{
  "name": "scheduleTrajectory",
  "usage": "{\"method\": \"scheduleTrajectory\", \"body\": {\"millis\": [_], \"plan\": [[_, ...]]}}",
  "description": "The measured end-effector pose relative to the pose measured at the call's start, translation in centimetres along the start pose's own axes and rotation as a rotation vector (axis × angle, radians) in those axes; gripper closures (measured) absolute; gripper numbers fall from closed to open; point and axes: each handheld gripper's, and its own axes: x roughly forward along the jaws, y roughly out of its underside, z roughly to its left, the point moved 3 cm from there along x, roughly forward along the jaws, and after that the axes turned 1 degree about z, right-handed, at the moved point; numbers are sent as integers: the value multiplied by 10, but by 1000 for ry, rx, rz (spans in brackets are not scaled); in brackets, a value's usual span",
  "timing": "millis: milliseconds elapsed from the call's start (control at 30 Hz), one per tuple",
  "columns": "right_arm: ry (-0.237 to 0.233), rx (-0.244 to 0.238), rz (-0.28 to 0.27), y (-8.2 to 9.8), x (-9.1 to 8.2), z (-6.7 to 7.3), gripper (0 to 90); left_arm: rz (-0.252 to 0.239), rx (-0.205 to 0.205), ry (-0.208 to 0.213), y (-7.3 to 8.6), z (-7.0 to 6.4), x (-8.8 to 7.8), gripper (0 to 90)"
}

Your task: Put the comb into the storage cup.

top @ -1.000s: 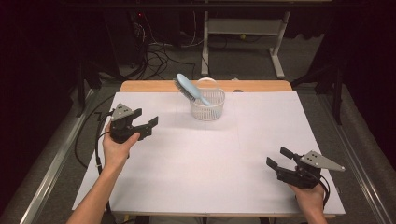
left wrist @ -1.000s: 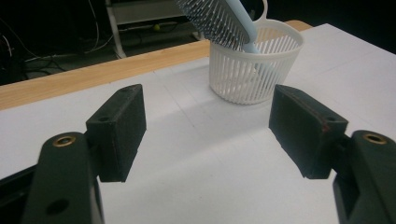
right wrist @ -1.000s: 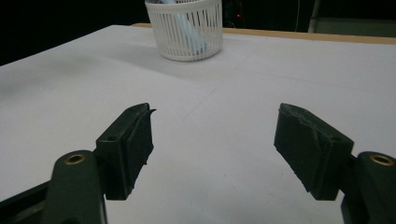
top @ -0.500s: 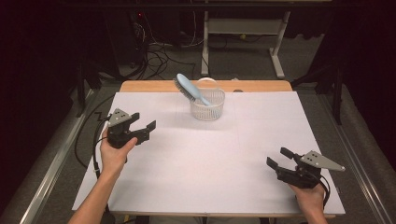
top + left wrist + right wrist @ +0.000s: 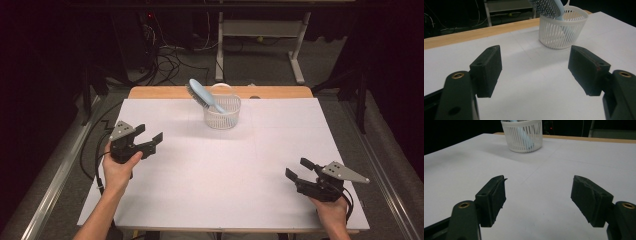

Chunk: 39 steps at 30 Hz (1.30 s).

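A white-covered surface (image 5: 225,170) lies under the fingers; beyond them a wooden edge (image 5: 165,92), floor cables (image 5: 170,62) and a grey stand (image 5: 260,35).

From my left gripper view the hairbrush (image 5: 546,7) head is cut off at the top edge, and its handle sinks out of sight inside the basket (image 5: 560,31).

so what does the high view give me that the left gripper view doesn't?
High view alone: both forearms, the right hand-held gripper, the floor cables and the table's full outline. Left gripper view alone: a close look at the hairbrush bristles and the gap between the open jaws. Both: the white basket holding the blue hairbrush on the white table.
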Motion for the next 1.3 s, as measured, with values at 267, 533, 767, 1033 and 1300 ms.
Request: {"method": "scheduleTrajectory", "body": {"millis": [267,533,767,1033,1300], "plan": [[3,4,-2,0,-1,-1,285,5,2,-5,5,1,-2,281],[5,3,-2,0,-1,-1,284,5,6,-6,9,-1,-4,281],[6,2,-2,0,-1,-1,285,-5,9,-5,11,-3,-8,281],[7,2,-4,0,-2,-1,285,-8,2,-6,16,-2,-11,281],[8,2,-5,0,-2,-1,284,-4,4,-9,21,-2,-13,278]]}}
